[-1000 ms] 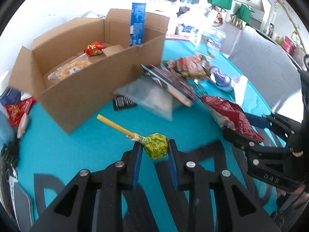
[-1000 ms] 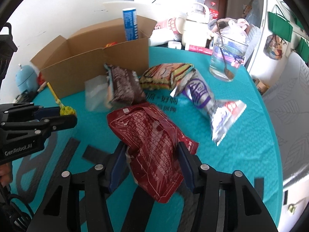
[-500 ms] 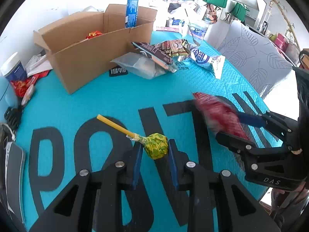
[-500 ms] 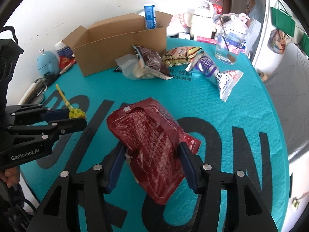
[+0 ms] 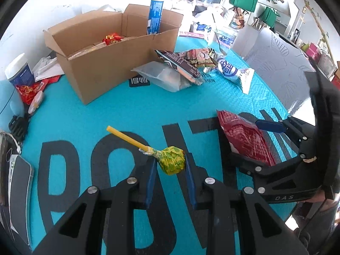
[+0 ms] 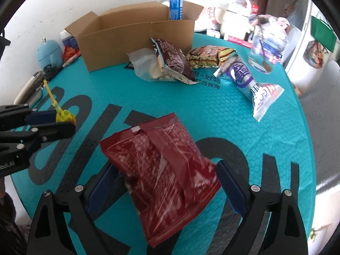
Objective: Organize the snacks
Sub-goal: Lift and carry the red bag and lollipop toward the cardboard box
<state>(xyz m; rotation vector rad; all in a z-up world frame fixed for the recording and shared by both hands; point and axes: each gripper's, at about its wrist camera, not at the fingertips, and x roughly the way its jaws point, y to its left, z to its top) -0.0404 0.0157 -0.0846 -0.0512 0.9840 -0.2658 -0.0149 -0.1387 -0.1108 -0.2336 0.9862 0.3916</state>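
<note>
Left tool (image 5: 170,165) pinches a crinkly yellow-green lollipop (image 5: 171,163) above the table (image 5: 127,114). Right tool (image 6: 167,182) clamps a glossy red snack bag (image 6: 161,170). The teal mat is bumpy; the cardboard box (image 5: 110,63) sits beyond, open.

"DAS" on right claw (image 5: 263,140) body; "botAI" fragment on left claw (image 6: 61,121) body.

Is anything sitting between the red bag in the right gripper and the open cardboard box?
Partly. The clear pouch and the brown snack packet lie against the cardboard box front wall, toward its right end. The red bag in the right gripper can pass above them; the box top is open.
</note>
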